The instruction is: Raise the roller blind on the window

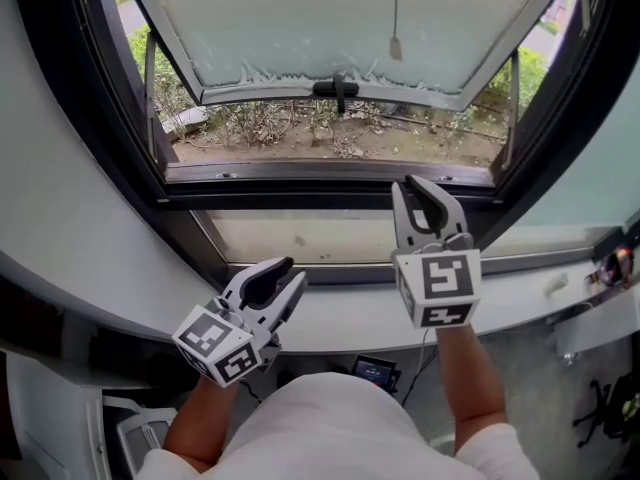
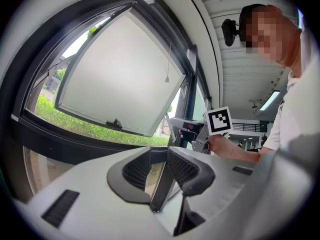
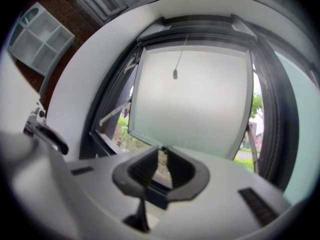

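A thin pull cord ending in a small grey pendant [image 1: 396, 48] hangs in front of the open window's frosted sash [image 1: 330, 28]; the same pendant [image 3: 175, 74] shows high in the right gripper view and small in the left gripper view [image 2: 167, 79]. No blind fabric is visible over the glass. My right gripper [image 1: 412, 184] is raised before the lower window frame, its jaws a narrow gap apart with nothing between them [image 3: 161, 155]. My left gripper [image 1: 290, 276] sits lower, over the white sill, jaws open and empty [image 2: 159, 156]. Both are well below the pendant.
The dark window frame [image 1: 330, 173] and white sill [image 1: 340, 313] run across in front. The sash tilts outward with a black handle [image 1: 338, 89] on its lower edge; plants and soil lie outside. A small screen device [image 1: 375, 371] sits below the sill. A white shelf unit [image 3: 40, 39] hangs at left.
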The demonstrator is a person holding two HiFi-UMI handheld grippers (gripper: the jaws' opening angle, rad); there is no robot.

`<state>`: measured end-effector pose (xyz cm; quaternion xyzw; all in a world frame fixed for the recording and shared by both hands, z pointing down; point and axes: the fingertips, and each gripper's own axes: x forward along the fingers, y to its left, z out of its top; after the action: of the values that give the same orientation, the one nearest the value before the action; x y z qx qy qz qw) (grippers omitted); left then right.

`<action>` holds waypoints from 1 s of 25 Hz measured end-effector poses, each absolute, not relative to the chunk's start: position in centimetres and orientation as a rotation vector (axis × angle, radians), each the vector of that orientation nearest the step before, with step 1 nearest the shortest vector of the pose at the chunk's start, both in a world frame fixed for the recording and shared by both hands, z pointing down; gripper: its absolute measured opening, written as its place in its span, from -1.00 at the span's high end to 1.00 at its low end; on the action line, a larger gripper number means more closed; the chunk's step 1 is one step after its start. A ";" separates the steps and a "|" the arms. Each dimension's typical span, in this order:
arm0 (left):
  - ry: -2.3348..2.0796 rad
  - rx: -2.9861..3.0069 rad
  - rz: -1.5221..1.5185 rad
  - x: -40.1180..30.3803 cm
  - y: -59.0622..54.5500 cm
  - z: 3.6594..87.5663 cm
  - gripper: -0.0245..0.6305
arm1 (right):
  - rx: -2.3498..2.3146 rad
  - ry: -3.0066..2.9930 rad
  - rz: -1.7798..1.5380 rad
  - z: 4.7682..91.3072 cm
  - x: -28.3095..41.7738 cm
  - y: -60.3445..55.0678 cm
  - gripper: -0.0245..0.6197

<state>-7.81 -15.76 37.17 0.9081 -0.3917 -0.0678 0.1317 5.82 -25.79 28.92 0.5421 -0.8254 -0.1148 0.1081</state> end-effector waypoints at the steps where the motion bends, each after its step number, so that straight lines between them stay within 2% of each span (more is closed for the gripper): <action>1: -1.136 2.633 -0.196 -7.8 -15.7 37.2 0.56 | 1.593 -2.429 -0.320 29.4 5.9 -25.7 0.72; 17: -1.122 2.569 -0.220 -8.5 -15.4 39.4 0.56 | 1.522 -2.454 0.090 39.2 5.7 -23.8 0.73; 25: -1.131 2.529 -0.218 -9.5 -15.4 40.4 0.56 | 1.496 -2.456 0.181 41.6 5.1 -22.8 0.73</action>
<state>-9.47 -15.36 40.41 0.8951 -0.4005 -0.0771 0.1803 5.11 -22.83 41.65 0.5150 -0.8450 0.0623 0.1297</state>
